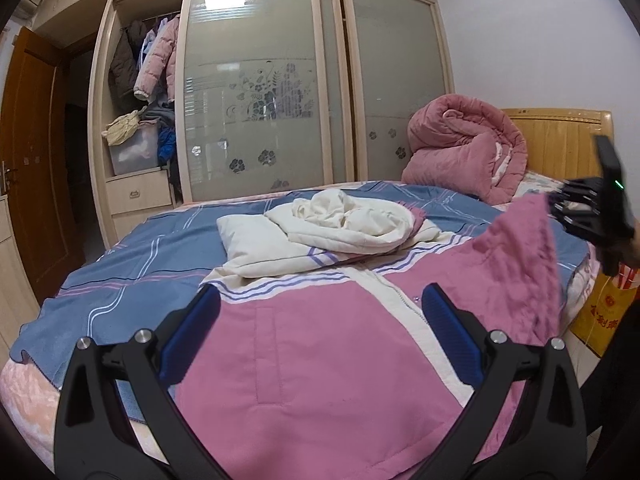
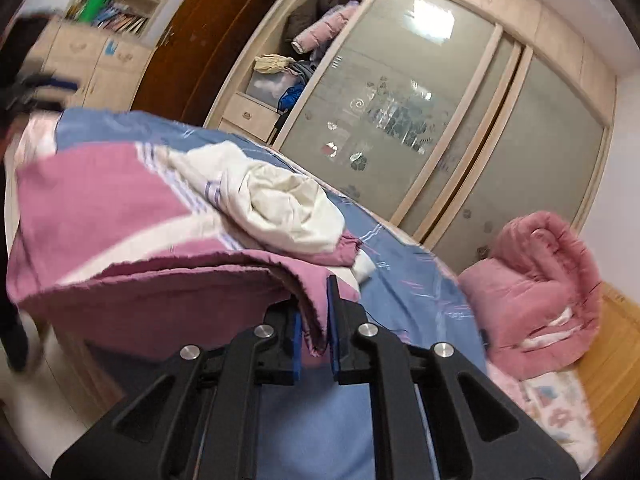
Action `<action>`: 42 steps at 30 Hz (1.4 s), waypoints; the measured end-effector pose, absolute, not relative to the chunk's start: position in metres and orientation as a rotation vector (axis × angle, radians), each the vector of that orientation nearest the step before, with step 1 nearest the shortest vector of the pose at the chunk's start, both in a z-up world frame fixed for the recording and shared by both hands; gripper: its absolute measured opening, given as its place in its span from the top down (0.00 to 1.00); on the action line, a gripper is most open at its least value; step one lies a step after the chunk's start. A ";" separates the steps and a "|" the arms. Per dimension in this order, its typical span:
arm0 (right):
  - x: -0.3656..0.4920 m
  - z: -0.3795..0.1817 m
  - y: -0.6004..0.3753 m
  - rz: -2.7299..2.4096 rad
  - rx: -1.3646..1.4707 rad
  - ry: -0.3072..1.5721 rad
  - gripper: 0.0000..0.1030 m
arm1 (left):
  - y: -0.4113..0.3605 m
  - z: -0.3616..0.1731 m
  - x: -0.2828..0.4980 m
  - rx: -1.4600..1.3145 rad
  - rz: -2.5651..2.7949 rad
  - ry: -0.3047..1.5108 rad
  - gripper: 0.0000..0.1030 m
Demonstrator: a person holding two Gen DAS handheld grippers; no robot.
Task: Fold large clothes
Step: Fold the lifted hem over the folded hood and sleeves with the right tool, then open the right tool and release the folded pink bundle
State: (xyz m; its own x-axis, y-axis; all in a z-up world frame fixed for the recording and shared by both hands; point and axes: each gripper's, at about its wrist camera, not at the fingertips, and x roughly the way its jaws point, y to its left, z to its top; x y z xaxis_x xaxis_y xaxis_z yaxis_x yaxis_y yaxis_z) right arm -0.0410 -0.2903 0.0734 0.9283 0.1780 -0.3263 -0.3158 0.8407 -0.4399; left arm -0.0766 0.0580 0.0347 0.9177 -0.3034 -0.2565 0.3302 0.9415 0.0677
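A large pink and cream jacket (image 1: 304,344) lies spread on the bed, its cream hood and sleeve (image 1: 340,220) bunched at the far end. My left gripper (image 1: 320,304) hovers open just above the jacket's pink front, with nothing between its blue pads. My right gripper (image 2: 314,320) is shut on the jacket's pink hem (image 2: 224,280) and holds that corner lifted off the bed. In the left wrist view the right gripper (image 1: 560,204) shows at the right edge with the pink cloth (image 1: 520,264) hanging from it.
A blue striped sheet (image 1: 132,264) covers the bed. A rolled pink quilt (image 1: 464,152) sits against the wooden headboard (image 1: 560,140). Behind the bed stands a wardrobe with frosted sliding doors (image 1: 256,88) and hanging coats (image 1: 156,60). A yellow bag (image 1: 604,312) stands beside the bed.
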 end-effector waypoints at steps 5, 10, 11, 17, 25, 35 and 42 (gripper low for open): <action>-0.005 0.095 -0.285 0.276 -0.384 0.310 0.90 | 0.056 0.034 -0.081 0.125 -0.340 0.241 0.02; 0.038 0.096 -0.290 0.266 -0.238 0.372 0.90 | 0.043 0.031 -0.091 0.206 -0.370 0.244 0.02; 0.045 0.097 -0.291 0.265 -0.206 0.387 0.90 | 0.040 0.030 -0.095 0.232 -0.373 0.238 0.02; 0.076 0.102 -0.299 0.272 -0.078 0.418 0.90 | 0.034 0.026 -0.110 0.310 -0.349 0.188 0.02; 0.143 0.136 -0.292 0.227 -0.039 0.412 0.90 | 0.063 0.047 -0.114 0.178 -0.333 0.122 0.02; 0.296 0.118 -0.331 -0.044 0.093 0.580 0.90 | 0.060 0.034 -0.086 0.230 -0.217 0.204 0.02; 0.351 0.054 -0.349 -0.226 0.065 0.688 0.90 | 0.082 0.038 -0.070 0.141 -0.176 0.253 0.02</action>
State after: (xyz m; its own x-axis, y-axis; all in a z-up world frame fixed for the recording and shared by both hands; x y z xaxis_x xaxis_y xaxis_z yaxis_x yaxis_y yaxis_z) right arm 0.3512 -0.3490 0.0543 0.7491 -0.1848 -0.6361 0.2276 0.9736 -0.0149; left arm -0.0699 0.0824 0.0383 0.9530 -0.1547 -0.2605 0.1899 0.9749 0.1158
